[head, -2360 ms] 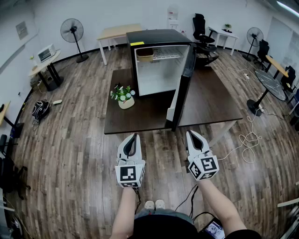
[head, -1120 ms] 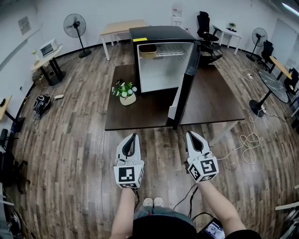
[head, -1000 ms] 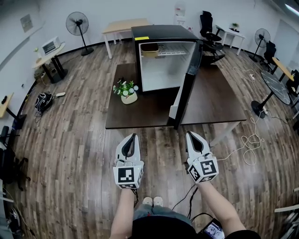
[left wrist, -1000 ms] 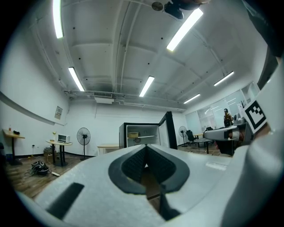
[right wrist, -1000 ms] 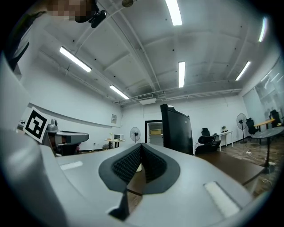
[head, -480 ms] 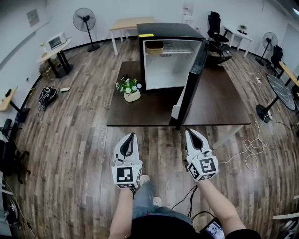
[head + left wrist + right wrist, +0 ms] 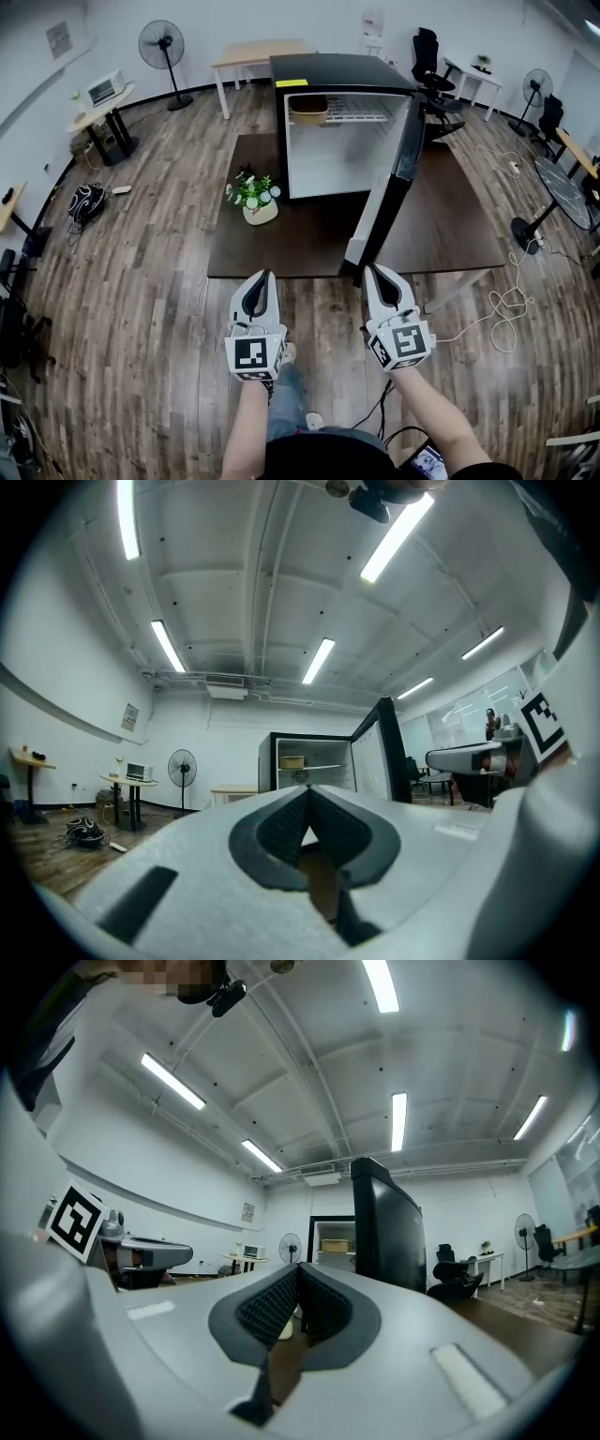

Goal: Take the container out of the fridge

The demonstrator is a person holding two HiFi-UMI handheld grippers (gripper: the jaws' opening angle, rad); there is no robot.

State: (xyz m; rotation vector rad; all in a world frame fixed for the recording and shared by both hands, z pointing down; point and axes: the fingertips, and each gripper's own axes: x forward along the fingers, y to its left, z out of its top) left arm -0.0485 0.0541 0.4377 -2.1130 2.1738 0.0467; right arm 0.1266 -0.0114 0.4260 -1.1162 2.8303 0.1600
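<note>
Now the left tongs [image 7: 262, 275] and right tongs [image 7: 373, 269] are clenched, empty, touching nothing; the container [image 7: 308, 109] sits on the open fridge's [image 7: 337, 70] top shelf, well beyond them across the tabletop [image 7: 309, 244].

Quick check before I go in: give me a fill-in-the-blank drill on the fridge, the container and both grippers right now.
1. The door of the fridge stands ____.
2. The container sits on the wire shelf at the ____ of the fridge.
3. The left gripper and the right gripper are both shut and hold ____.
4. In the head view, the plant stands on the table to the fridge's ____.

Missing words: open; top; nothing; left.
</note>
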